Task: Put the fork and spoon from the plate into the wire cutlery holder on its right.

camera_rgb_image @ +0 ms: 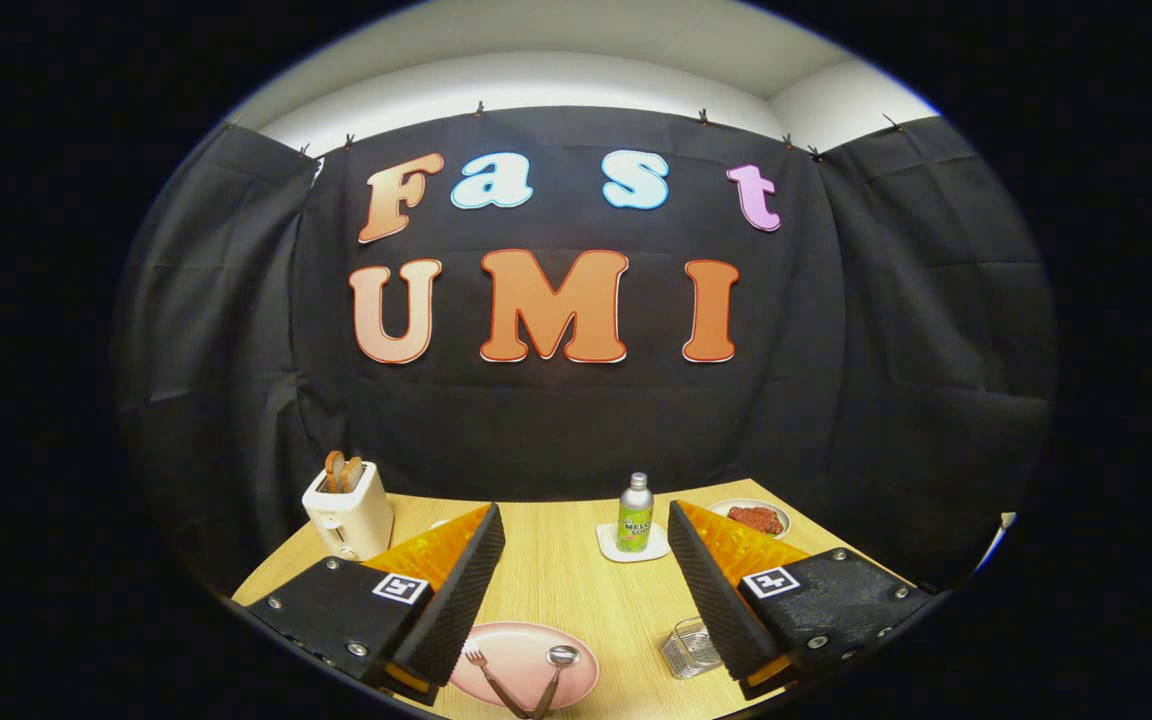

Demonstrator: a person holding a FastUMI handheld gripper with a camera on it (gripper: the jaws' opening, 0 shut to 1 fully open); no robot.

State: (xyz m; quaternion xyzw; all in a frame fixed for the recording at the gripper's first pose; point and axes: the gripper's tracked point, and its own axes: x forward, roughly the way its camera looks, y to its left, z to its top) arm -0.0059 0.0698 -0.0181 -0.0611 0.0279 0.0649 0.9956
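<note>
— What did your gripper (pixel 586 560) hold?

— Nothing; your fingers stood spread wide above the wooden table (pixel 556 580). Between them, nearest you, the round pink plate (pixel 526 662) carried the metal fork (pixel 488 675) and spoon (pixel 558 668), handles crossing and cut off below.

— And the holder?

— Your wire cutlery holder (pixel 688 648) sat right of the plate, partly hidden by the right finger; its contents couldn't be made out.

— Farther back?

— A bottle (pixel 635 514) on a square coaster (pixel 633 545), a small dish (pixel 751 517) of red food, and a white toaster (pixel 348 508) with toast.
</note>
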